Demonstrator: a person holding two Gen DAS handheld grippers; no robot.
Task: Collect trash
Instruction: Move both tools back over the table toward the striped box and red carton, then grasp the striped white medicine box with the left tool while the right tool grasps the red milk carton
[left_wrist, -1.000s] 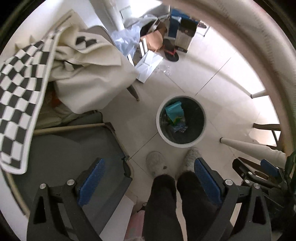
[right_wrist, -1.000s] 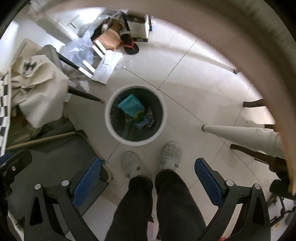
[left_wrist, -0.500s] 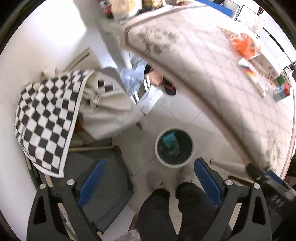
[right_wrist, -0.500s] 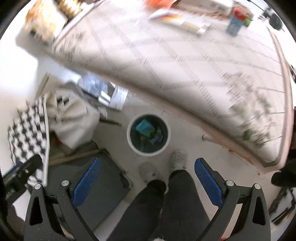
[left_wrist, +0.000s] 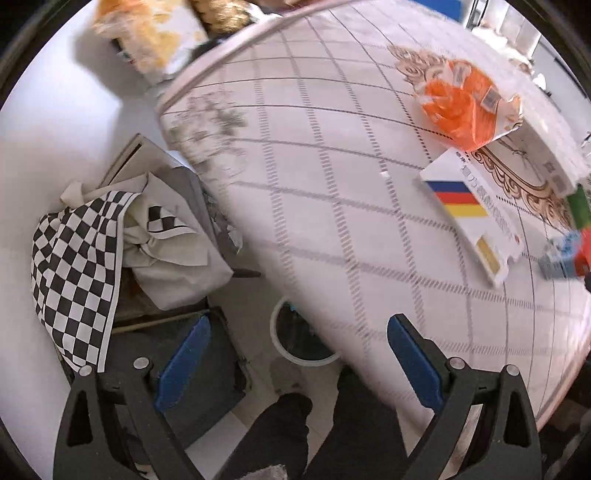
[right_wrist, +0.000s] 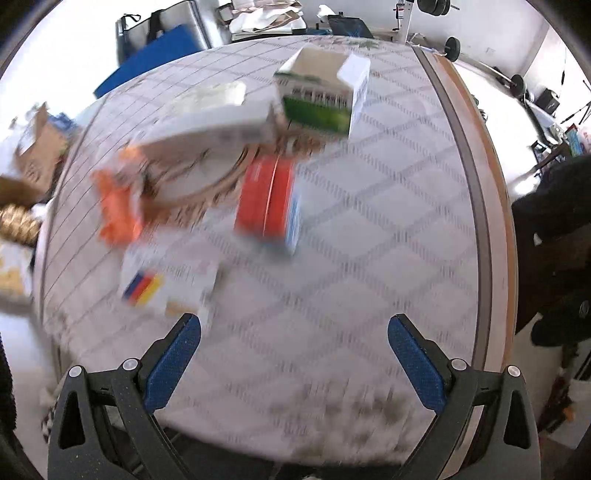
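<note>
1. Currently both grippers are spread wide, nothing between the blue pads. Left gripper (left_wrist: 297, 363) hangs over the table edge; right gripper (right_wrist: 293, 363) hangs over the tabletop.
2. Landmark: round table (left_wrist: 332, 192) with a grid-pattern cloth, also filling the right wrist view (right_wrist: 369, 258).
3. Trash bin (left_wrist: 291, 352), white rim, sits on the floor under the near edge of the table, half hidden by it. Contents can't be made out.
4. On the table, left view: crumpled orange wrapper (left_wrist: 461, 107) towards the far right side; flat white box with blue/red/yellow stripes (left_wrist: 476, 214) just nearer than it; red and blue carton (left_wrist: 569, 254) at the right frame edge.
5. On the table, right view (motion-blurred): red carton (right_wrist: 267, 201) near the middle, green-and-white box (right_wrist: 325, 96) behind it, long white box (right_wrist: 207, 125) left of that, orange wrapper (right_wrist: 118, 210) and the striped box (right_wrist: 162, 284) on the left side.
6. Left of the table: checkered cloth (left_wrist: 74, 266) draped over a chair, cream fabric (left_wrist: 173, 266) beside it.
7. Person's dark trouser legs (left_wrist: 295, 424) at the table's near edge, next to the bin.
</note>
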